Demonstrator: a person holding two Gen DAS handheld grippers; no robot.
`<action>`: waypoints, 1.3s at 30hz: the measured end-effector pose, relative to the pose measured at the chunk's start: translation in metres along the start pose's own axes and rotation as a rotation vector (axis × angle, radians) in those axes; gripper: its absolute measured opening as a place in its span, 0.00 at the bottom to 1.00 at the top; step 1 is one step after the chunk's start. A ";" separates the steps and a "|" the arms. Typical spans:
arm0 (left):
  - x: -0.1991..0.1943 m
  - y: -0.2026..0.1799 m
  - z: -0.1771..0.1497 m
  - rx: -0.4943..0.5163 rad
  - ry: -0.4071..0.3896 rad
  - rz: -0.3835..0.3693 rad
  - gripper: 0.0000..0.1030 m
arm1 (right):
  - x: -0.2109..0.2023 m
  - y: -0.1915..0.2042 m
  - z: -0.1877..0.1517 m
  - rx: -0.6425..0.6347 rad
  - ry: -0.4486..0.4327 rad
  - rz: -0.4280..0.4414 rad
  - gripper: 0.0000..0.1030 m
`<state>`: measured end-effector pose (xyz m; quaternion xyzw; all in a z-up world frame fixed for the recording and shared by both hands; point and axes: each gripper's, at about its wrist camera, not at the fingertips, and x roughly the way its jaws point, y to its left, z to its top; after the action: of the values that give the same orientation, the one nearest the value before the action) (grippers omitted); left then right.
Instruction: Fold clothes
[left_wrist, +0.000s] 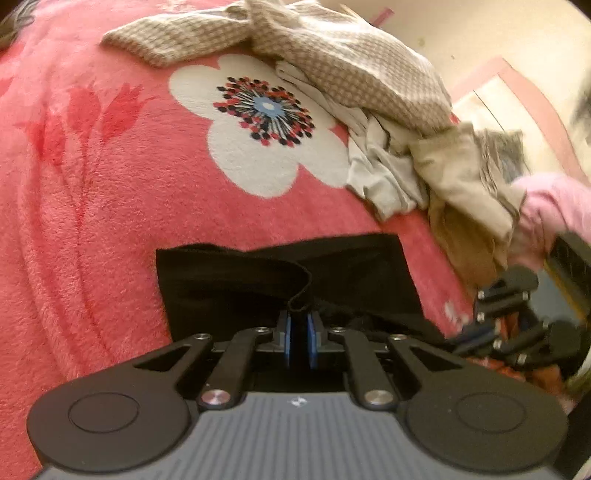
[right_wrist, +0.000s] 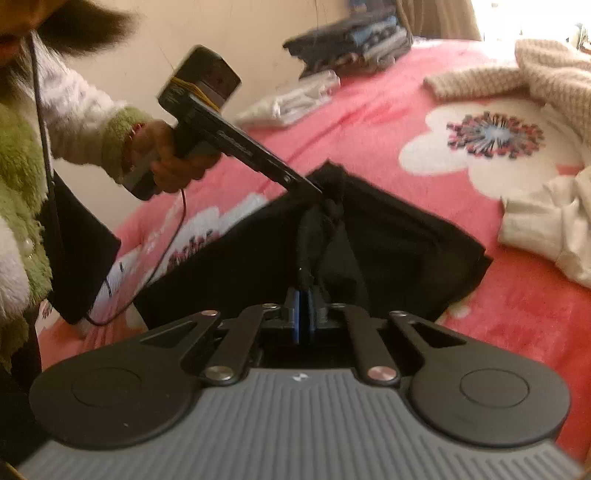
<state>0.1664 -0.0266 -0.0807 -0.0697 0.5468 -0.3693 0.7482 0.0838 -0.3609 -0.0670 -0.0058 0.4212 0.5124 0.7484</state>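
A black garment (left_wrist: 258, 273) lies partly lifted on a pink flowered blanket (left_wrist: 92, 184). My left gripper (left_wrist: 299, 317) is shut on an edge of the black garment; it also shows in the right wrist view (right_wrist: 314, 192), pinching the cloth's raised peak. My right gripper (right_wrist: 303, 299) is shut on a bunched fold of the same black garment (right_wrist: 406, 243). It appears blurred at the right of the left wrist view (left_wrist: 476, 328).
A heap of unfolded clothes lies at the far right: a beige checked sweater (left_wrist: 332, 51), grey and tan pieces (left_wrist: 443, 177). A stack of folded dark clothes (right_wrist: 351, 40) and a white piece (right_wrist: 291, 99) sit by the wall. A cream garment (right_wrist: 546, 221) lies right.
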 end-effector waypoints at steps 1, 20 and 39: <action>-0.001 -0.002 -0.002 0.017 -0.002 0.003 0.09 | -0.002 -0.004 0.002 0.026 0.003 0.027 0.06; -0.015 -0.025 -0.016 0.175 -0.056 -0.007 0.09 | 0.024 -0.048 0.058 0.061 -0.042 0.090 0.23; -0.024 -0.045 -0.005 0.241 -0.108 -0.049 0.09 | 0.050 -0.059 0.047 0.009 0.029 -0.057 0.03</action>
<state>0.1378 -0.0422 -0.0420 -0.0127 0.4555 -0.4463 0.7702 0.1650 -0.3296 -0.0935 -0.0219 0.4338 0.4888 0.7566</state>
